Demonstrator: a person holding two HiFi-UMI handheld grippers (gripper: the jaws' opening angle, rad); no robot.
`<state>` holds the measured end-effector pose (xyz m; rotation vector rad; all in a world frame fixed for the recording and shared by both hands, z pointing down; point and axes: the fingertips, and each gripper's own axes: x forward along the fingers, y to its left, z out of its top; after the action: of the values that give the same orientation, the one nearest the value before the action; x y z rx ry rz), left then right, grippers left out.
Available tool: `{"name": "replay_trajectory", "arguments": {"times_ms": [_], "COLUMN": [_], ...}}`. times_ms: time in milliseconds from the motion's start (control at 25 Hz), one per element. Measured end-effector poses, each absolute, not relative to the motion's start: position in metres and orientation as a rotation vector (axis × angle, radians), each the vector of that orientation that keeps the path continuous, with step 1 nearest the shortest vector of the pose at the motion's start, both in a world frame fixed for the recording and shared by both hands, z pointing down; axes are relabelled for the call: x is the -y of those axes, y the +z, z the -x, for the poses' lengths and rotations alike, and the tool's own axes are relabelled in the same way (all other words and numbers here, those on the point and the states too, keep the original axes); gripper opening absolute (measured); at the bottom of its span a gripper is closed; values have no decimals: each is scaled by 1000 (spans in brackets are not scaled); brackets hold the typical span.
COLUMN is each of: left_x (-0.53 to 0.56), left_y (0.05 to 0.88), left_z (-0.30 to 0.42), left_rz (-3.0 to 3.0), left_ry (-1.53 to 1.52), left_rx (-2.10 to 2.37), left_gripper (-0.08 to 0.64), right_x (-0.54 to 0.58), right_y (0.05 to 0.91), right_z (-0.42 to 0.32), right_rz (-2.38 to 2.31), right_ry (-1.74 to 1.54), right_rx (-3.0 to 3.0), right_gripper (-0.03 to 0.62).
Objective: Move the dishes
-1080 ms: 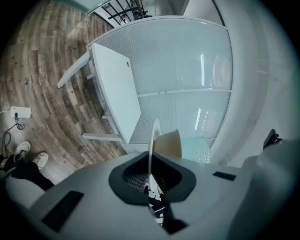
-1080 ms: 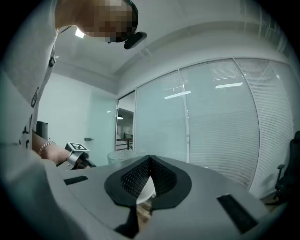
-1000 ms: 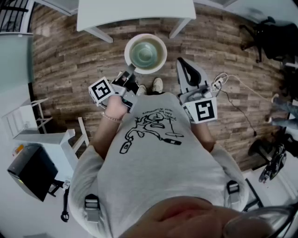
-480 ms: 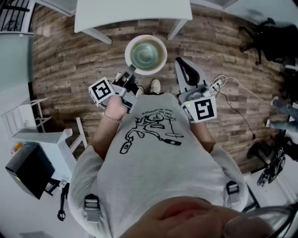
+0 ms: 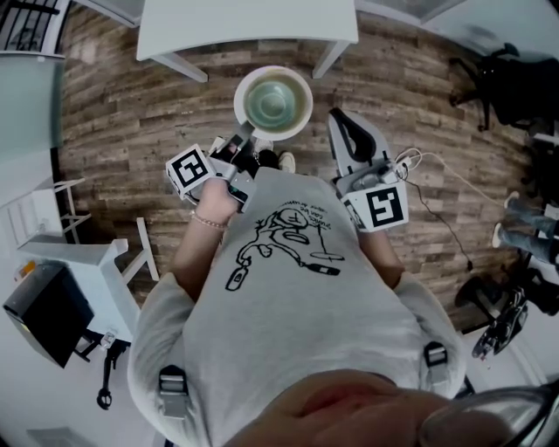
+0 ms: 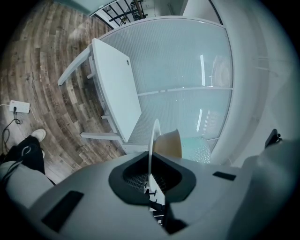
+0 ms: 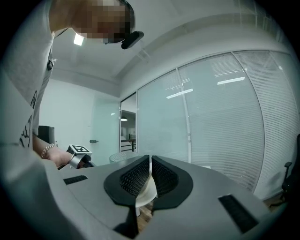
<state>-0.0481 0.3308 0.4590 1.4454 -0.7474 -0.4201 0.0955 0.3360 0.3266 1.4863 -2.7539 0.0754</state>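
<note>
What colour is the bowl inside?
The bowl is pale green inside, white-rimmed; head view shows it best.

One bowl (image 5: pixel 272 103) is showing. Two grippers are appearing: the left gripper (image 5: pixel 244 134) and the right gripper (image 5: pixel 344 122). Two marker cubes are riding on them, the left cube (image 5: pixel 189 168) and the right cube (image 5: pixel 378 208). One white table (image 5: pixel 249 26) is standing on the wood floor. One bracelet (image 5: pixel 208 220) is circling the left wrist. One white shoe (image 5: pixel 286 161) is showing.
</note>
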Motion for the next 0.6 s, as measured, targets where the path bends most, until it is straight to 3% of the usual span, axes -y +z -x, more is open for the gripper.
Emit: {"name": "replay_trajectory", "arguments": {"times_ms": [600], "left_x": [-270], "left_y": [469], "left_z": [50], "left_rz": [-1453], "left_ry": [-414], "left_rx": [742], "left_gripper": [9], "right_x": [-282], "right_y": [330], "right_z": [-95], "right_rz": [-1497], "right_ry": [61], "right_rx": [2759], "right_gripper": [38]}}
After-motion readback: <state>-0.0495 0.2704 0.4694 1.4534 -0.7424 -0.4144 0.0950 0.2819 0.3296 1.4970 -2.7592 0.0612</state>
